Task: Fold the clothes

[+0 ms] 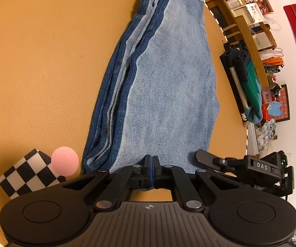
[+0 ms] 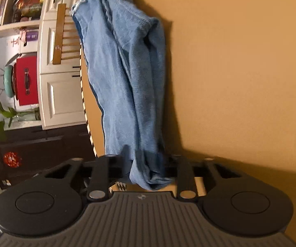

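Observation:
A pair of blue jeans (image 1: 168, 86) lies lengthwise on the tan table (image 1: 41, 61), light denim on top with darker folded layers along its left side. My left gripper (image 1: 152, 160) is shut on the near edge of the jeans. The right gripper body (image 1: 250, 164) shows at the right in the left wrist view. In the right wrist view the jeans (image 2: 127, 82) hang bunched and stretch away over the table (image 2: 240, 72). My right gripper (image 2: 148, 173) is shut on a bunched end of the jeans, which hides the fingertips.
A checkered block (image 1: 26, 175) and a pink round pad (image 1: 64, 160) sit at the left near my left gripper. A wooden chair (image 2: 61, 35), white cabinets (image 2: 59, 94) and cluttered shelves (image 1: 250, 20) stand beyond the table edge.

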Available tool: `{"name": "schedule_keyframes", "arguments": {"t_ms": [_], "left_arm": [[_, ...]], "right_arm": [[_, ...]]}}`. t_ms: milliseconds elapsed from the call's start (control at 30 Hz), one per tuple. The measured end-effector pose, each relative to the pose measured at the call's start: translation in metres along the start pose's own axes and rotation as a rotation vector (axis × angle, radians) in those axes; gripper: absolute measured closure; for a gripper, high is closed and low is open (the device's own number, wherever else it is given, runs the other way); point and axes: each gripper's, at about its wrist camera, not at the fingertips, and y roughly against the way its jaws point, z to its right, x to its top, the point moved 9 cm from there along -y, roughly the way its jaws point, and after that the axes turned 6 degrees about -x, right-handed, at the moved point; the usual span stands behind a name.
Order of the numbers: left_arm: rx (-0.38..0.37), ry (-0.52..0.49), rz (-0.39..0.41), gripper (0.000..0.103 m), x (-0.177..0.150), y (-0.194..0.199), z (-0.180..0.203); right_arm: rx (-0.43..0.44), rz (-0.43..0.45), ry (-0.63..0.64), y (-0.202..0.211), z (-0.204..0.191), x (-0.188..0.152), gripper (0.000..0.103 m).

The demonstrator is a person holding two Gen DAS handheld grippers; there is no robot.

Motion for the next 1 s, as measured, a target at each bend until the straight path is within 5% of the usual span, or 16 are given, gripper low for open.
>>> {"name": "schedule_keyframes", "arguments": {"t_ms": [33,100,200,267,333,400,600,700,833,1000], "left_arm": [[-0.001,0.001,-0.002,0.099,0.0,0.0,0.0],[-0.003,0.007,-0.003,0.099,0.001,0.0,0.0],[-0.008,0.0,-0.008,0.097,0.002,0.004,0.003],[-0.034,-0.027,0.027,0.066,0.004,0.02,0.009],[-0.044,-0.049,0.069,0.051,0.005,0.04,0.01],[-0.047,-0.031,0.086,0.051,0.005,0.055,0.003],[-0.173,0.241,0.123,0.05,0.003,0.06,-0.03],[-0.196,0.283,0.134,0.049,0.003,0.065,-0.035],[-0.204,0.327,0.153,0.031,0.001,0.077,-0.047],[-0.258,0.385,0.152,0.03,-0.006,0.067,-0.055]], "right_arm": [[-0.001,0.004,0.024,-0.002,-0.004,0.0,0.063],[-0.079,0.005,0.116,-0.005,-0.011,-0.004,0.089],[-0.113,-0.005,0.128,-0.004,-0.013,-0.004,0.09],[-0.084,-0.004,0.109,0.0,-0.017,-0.002,0.091],[-0.06,0.002,0.098,0.003,-0.02,-0.002,0.091],[-0.019,0.004,0.064,0.006,-0.021,0.0,0.091],[0.05,-0.004,-0.042,0.007,-0.023,0.005,0.091],[0.081,0.004,-0.028,0.014,-0.034,0.006,0.091],[0.072,0.013,0.005,0.02,-0.045,0.012,0.092],[0.089,0.013,0.001,0.025,-0.051,0.015,0.093]]}}
